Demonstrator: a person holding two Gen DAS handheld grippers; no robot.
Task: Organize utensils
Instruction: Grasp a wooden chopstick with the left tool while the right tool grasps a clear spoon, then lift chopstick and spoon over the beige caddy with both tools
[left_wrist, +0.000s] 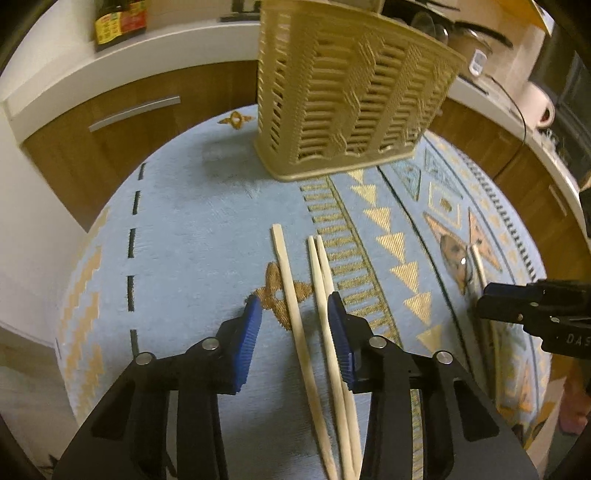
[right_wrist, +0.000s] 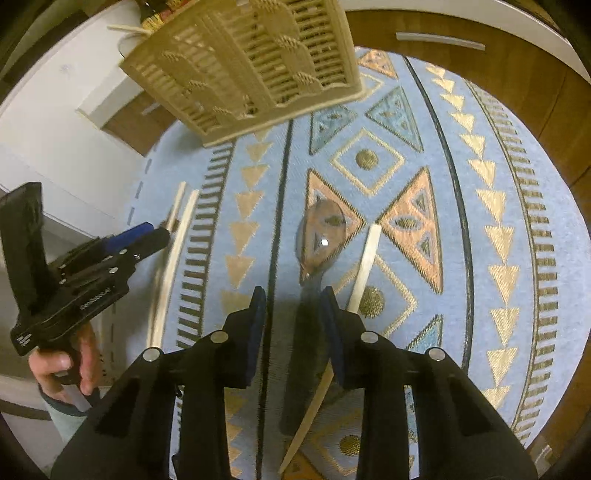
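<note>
Three pale wooden chopsticks (left_wrist: 317, 295) lie on the blue patterned tablecloth (left_wrist: 192, 229), running between the open blue-padded fingers of my left gripper (left_wrist: 294, 306), which hovers over them. A beige slatted utensil basket (left_wrist: 347, 96) stands at the table's far side, also in the right wrist view (right_wrist: 251, 62). My right gripper (right_wrist: 291, 295) is open over a metal spoon with a dark handle (right_wrist: 321, 236); a fourth chopstick (right_wrist: 364, 266) lies beside it, crossing under the right finger. The right gripper (left_wrist: 532, 306) also shows at the right edge of the left view.
The round table's edge curves close on all sides. Wooden cabinets with a metal handle (left_wrist: 135, 112) and a white counter lie behind. A sauce bottle (left_wrist: 118, 22) stands on the counter. My left gripper (right_wrist: 88, 266) and hand show in the right view.
</note>
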